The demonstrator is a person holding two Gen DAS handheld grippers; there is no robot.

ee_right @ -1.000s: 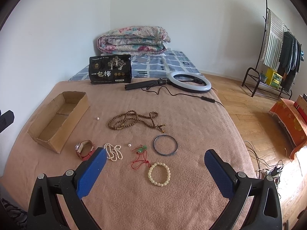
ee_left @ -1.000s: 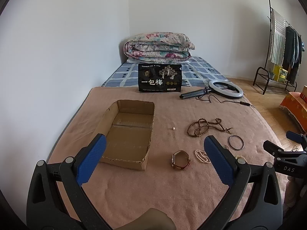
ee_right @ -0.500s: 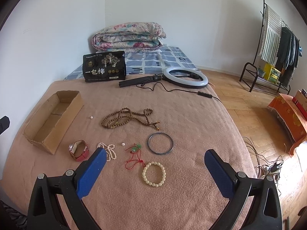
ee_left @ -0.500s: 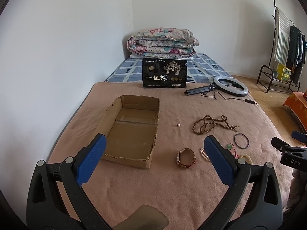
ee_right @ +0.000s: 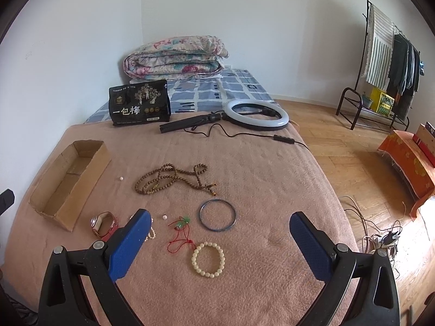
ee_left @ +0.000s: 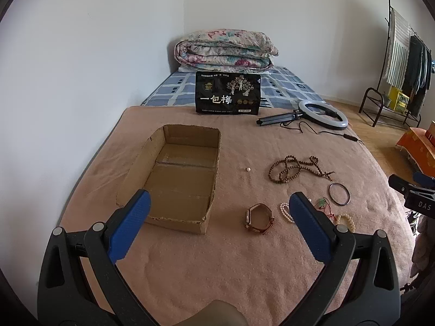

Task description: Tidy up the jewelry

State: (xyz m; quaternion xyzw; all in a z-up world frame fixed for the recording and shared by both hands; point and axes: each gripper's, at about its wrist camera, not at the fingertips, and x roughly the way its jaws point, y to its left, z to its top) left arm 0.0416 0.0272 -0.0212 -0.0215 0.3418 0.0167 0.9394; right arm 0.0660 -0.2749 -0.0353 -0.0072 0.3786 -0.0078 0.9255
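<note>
Evidently both grippers' jaws gape, released; round bead bracelet on fuzzy blanket

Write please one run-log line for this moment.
left gripper: open, holds nothing | right gripper: open, holds nothing | cardboard box: nothing inside | watch, cream bead bracelet: on blanket

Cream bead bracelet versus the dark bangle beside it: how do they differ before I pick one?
The cream bead bracelet is a ring of pale round beads; the dark bangle is one thin, smooth, dark hoop. The bangle looks wider across. The bracelet lies nearer the right claw, the bangle farther back. Both lie flat on the pink blanket.
</note>
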